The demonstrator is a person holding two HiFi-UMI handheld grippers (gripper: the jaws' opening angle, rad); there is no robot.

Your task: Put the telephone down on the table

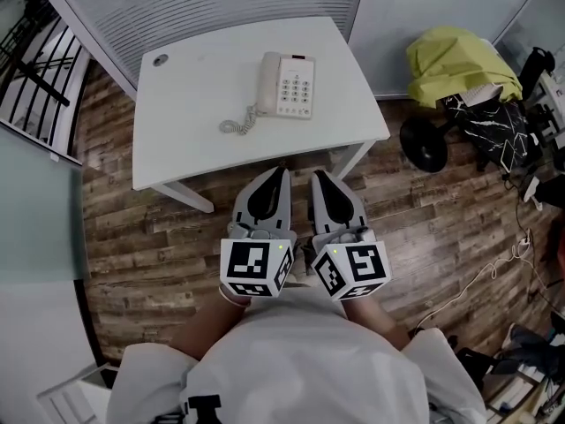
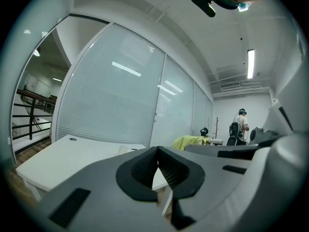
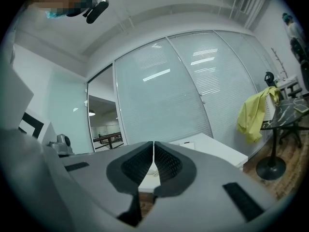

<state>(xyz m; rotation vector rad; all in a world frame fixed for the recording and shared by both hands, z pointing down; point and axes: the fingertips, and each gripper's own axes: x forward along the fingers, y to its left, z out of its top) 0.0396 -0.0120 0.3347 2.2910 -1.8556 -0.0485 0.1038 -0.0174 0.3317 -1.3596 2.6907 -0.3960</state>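
Observation:
A cream telephone [image 1: 286,84] with its handset on the cradle and a coiled cord [image 1: 238,124] lies on the white table [image 1: 194,131] in the head view. Both grippers hang side by side in front of the table's near edge, above the wooden floor. My left gripper [image 1: 281,173] is shut with nothing in it. My right gripper [image 1: 318,176] is shut and empty too. In the left gripper view its jaws [image 2: 158,149] meet at the tips with the table beyond. In the right gripper view the right gripper [image 3: 153,143] points at the table, and a bit of the cord [image 3: 153,172] shows between the pads.
A chair draped with a yellow cloth [image 1: 459,64] stands right of the table, with a black pedestal base [image 1: 424,142] and cables on the floor. A frosted glass wall [image 1: 203,7] runs behind the table. A railing [image 1: 40,64] lies at the left. A person [image 2: 240,125] stands far off.

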